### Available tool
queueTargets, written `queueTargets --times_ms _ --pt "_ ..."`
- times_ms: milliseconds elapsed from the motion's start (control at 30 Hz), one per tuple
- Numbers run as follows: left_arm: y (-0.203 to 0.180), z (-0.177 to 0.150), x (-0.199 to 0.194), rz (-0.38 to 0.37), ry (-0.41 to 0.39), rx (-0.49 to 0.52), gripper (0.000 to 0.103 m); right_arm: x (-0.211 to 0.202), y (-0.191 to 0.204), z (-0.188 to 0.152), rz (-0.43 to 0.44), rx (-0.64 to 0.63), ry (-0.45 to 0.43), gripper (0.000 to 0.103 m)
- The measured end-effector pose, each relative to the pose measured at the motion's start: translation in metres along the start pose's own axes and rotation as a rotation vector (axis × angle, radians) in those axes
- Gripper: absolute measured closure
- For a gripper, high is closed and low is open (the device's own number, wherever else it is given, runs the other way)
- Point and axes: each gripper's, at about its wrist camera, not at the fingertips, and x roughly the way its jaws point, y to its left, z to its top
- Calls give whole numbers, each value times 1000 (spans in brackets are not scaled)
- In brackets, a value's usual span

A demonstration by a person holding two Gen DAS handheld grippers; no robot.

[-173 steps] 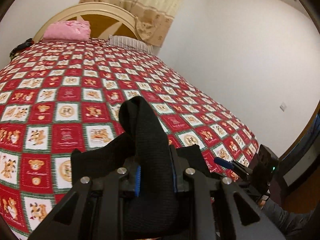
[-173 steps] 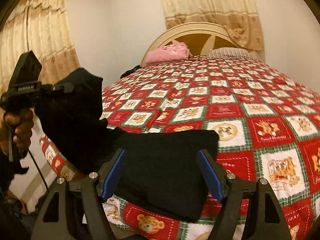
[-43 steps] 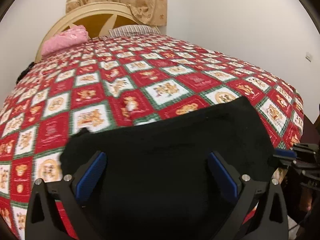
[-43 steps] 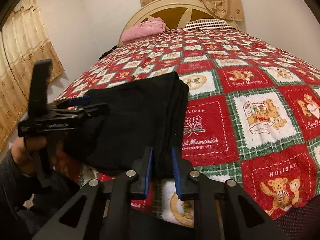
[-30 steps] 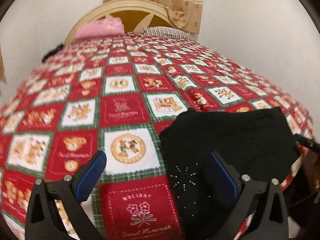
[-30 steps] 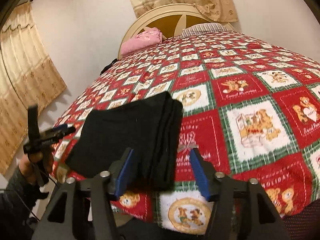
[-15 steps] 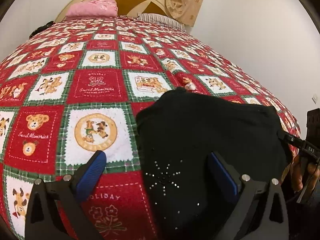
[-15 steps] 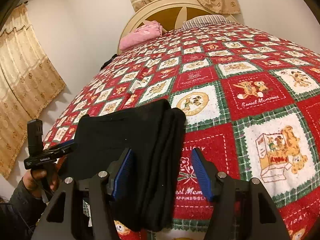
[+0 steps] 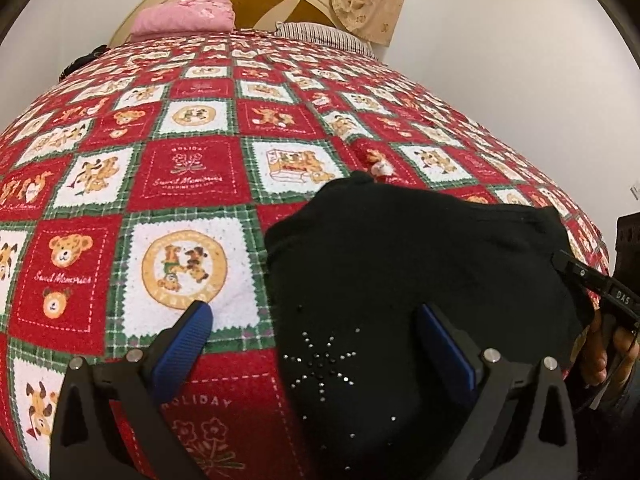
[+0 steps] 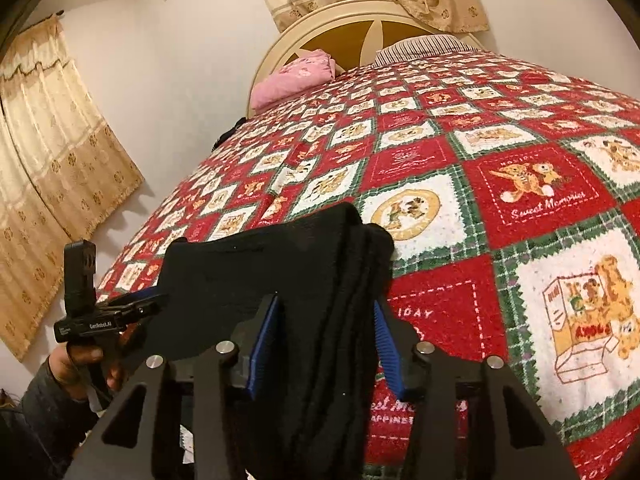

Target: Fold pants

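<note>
The black pants [image 9: 400,272] lie folded into a thick stack near the foot edge of the bed; a rhinestone star marks their top layer. My left gripper [image 9: 316,344] is open and empty, its jaws wide over the stack's left edge. In the right wrist view the pants [image 10: 280,276] show their stacked folded edge. My right gripper [image 10: 326,344] is open, its blue pads either side of that edge without pinching it. The left gripper [image 10: 148,302] also shows there at the stack's left side, and the right gripper [image 9: 592,280] shows at the stack's right in the left wrist view.
The bed is covered by a red, green and white teddy-bear quilt [image 9: 192,176]. A pink folded blanket [image 9: 184,20] and a striped pillow [image 9: 320,34] lie by the cream headboard [image 10: 360,20]. Curtains [image 10: 52,168] hang on the left wall.
The right gripper let go of the stack's edge and opened. Both grippers have shifted slightly closer over the folded pants, which now rest still on the quilt.
</note>
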Motion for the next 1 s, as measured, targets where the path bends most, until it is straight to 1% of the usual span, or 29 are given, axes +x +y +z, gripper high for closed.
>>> queueTargets --times_ms 67,133,167,233,300,567,633,667,700,733,800,867,1000 --pt "0 0 0 -5 -3 -3 1 1 3 -1 -16 -15 -7 57" --pt "-1 0 -2 -20 -8 9 11 0 3 -1 -14 -11 -12 59" --pt "-3 0 -3 -32 -10 20 15 0 3 -1 -11 -5 -14 59" --pt "-5 -1 -4 -56 -11 28 27 0 3 -1 -10 -1 -17 61" --pt "-6 -1 -4 -74 -12 26 29 0 4 -1 -11 4 -18 62" --pt "-6 -1 -6 -112 -18 20 47 -2 6 -3 -12 24 -24 68" --pt "-2 -1 -8 -145 -26 -9 60 -2 7 -3 -13 24 -23 70" --pt "0 -1 -9 -157 -30 -25 62 -3 8 -3 -15 22 -22 71" --pt "2 -1 -9 -164 -34 -38 67 -4 9 -4 -19 18 -20 72" --pt "3 -2 -10 -167 -37 -35 74 -4 10 -4 -23 14 -19 73" --pt "1 -2 -11 -178 -41 -28 82 -6 14 -3 -31 9 -18 74" --pt "1 -2 -14 -180 -49 -26 86 -9 20 -1 -40 -7 -20 75" --pt "4 0 -22 -196 -65 -40 88 -16 32 7 -45 -50 -25 76"
